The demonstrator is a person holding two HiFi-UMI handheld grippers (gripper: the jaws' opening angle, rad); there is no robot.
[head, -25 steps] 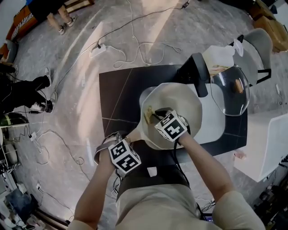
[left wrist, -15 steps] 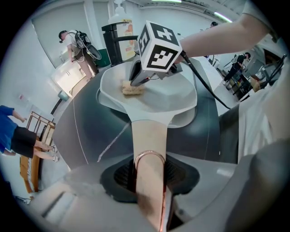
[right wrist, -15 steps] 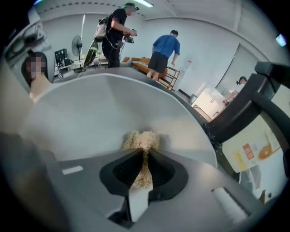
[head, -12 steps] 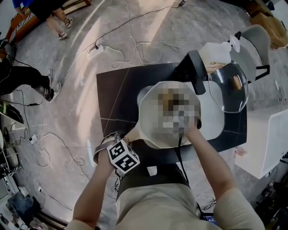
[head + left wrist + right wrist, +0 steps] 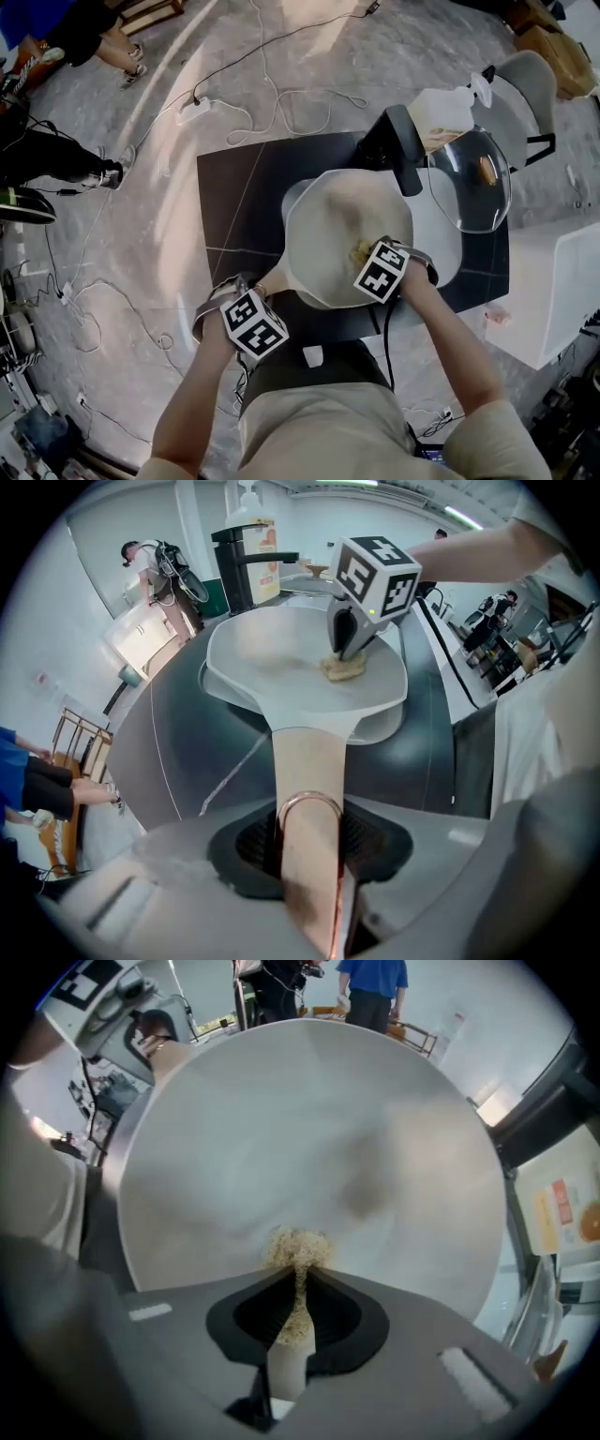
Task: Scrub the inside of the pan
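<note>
Cream pan (image 5: 323, 202) sits mid-frame in head view, on a white base (image 5: 441, 248) on the dark table (image 5: 244, 187).

Your left gripper (image 5: 314, 864) is clamped on the handle (image 5: 307, 761), jaws pinching both sides near its copper-coloured loop end. That's your anchor: I'd say it stops the pan spinning or sliding under scrub load.

Right gripper (image 5: 298, 1283) has its jaws closed narrow on a tan scourer (image 5: 298, 1246). The scourer sticks out past the tips and touches the pan floor, lower right of the bowl in head view, near the rim closest to you. Both grippers point down, so push goes straight into the floor.

Glass lid (image 5: 473, 183) is off, parked upper right, so the inside is open to work.

Orientation: pan is upright, mouth up. Long axis runs along the handle, from the bowl toward the lower left of head view, with the handle end pointing at your left hand. In left gripper view it runs straight up from bottom centre to the bowl.
</note>
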